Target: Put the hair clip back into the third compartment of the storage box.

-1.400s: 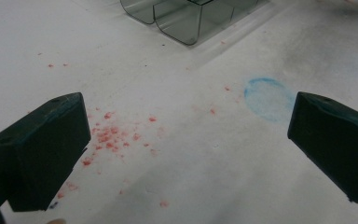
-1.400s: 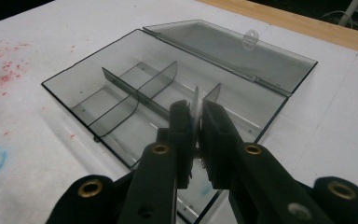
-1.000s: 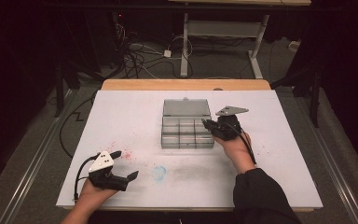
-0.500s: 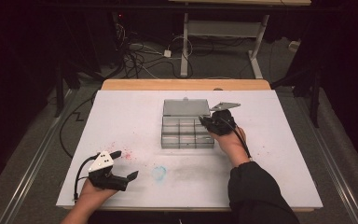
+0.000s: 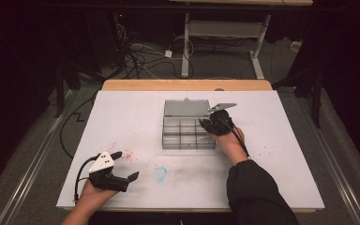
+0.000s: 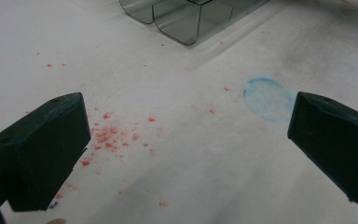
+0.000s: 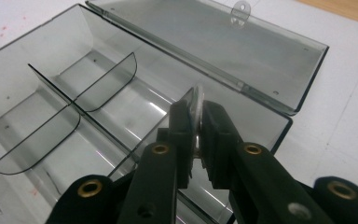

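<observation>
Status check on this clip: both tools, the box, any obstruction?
Right tool shut on a clear divider, over the open compartment box. Left tool open, low over the stained table near its front edge. Nothing in the way.

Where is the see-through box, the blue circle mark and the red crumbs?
see-through box [image 5: 187, 135]: high view, on a divider in its open tray.
blue circle mark [image 6: 268, 98]: left gripper view, on the middle of the smudged ring.
red crumbs [image 6: 109, 137]: left gripper view, on the thickest patch of specks on the table.
</observation>
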Tool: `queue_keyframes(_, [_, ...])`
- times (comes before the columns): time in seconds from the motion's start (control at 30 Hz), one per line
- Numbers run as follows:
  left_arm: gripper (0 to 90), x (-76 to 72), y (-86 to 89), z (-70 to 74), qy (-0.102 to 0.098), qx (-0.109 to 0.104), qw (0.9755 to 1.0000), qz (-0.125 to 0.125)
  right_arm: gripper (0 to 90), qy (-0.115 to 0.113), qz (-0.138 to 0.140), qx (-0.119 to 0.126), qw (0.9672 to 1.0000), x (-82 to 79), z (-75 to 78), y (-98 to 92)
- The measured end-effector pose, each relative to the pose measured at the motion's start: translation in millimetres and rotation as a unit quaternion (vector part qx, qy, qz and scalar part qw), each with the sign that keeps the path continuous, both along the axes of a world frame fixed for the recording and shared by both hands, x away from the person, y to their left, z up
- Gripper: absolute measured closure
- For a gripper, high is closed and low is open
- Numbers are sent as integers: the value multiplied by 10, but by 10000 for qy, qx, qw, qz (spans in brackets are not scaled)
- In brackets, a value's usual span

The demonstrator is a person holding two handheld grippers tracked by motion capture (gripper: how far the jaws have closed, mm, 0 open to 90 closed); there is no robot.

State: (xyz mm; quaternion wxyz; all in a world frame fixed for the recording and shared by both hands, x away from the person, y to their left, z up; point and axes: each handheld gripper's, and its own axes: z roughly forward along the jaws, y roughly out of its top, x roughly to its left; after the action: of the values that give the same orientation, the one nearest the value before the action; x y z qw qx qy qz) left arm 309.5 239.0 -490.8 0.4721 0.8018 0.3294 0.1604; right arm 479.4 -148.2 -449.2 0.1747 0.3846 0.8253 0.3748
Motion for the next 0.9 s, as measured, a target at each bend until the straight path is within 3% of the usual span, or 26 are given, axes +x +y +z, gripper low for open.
queue_keyframes(0.63, [0, 0, 1, 1, 1, 1, 10000, -21, 833, 161, 55, -57, 9998, 50, -92, 33])
queue_keyframes(0.77, [0, 0, 1, 1, -2, 3, 10000, -24, 760, 168, 32, 32, 9998, 53, -83, 27])
queue_keyframes(0.9, [0, 0, 1, 1, -3, -1, 10000, -26, 760, 122, 62, 73, 9999, 37, -52, 23])
